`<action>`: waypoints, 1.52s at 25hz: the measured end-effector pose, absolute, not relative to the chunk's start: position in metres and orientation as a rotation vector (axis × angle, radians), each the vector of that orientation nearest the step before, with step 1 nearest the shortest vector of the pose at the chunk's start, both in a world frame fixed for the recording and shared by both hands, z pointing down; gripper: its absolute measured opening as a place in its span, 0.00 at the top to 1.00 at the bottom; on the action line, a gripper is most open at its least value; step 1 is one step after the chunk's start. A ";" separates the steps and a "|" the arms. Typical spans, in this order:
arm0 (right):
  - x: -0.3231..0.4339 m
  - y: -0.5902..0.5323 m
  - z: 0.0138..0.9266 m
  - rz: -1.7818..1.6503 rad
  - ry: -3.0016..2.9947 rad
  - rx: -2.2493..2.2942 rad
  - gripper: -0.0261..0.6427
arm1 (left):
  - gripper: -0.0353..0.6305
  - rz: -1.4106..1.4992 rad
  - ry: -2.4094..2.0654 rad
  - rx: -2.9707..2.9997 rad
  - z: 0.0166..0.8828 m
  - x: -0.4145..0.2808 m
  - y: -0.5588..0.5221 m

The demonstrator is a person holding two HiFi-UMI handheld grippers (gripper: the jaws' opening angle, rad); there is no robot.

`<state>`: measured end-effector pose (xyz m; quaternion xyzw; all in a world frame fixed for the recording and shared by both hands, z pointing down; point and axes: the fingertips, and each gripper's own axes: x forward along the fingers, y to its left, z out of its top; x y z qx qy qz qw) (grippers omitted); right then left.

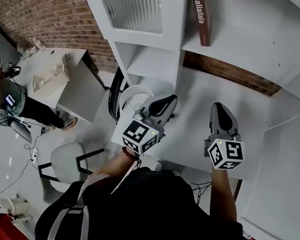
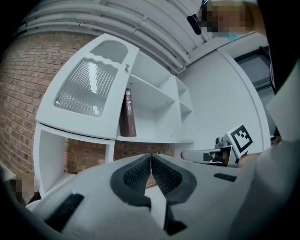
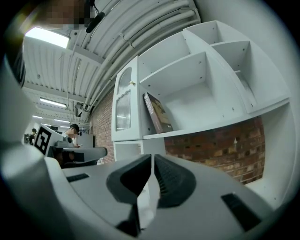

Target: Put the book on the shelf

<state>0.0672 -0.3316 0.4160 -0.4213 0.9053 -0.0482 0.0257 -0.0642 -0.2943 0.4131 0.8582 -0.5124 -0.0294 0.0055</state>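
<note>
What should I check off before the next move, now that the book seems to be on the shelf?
1. Placement: ok, the book stands on the shelf board, beside the glass-door cabinet.
2. Upright: not ok, the book leans toward the glass-door cabinet.
3. Empty left gripper: ok, jaws together, nothing between.
4. Empty right gripper: ok, jaws together, nothing between.
5. Clearance: ok, both grippers are apart from the book, lower down.
</note>
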 end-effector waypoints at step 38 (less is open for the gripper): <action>0.091 -0.231 0.498 -0.235 2.799 -1.279 0.91 | 0.92 -0.065 -1.428 2.670 0.488 -0.068 -0.223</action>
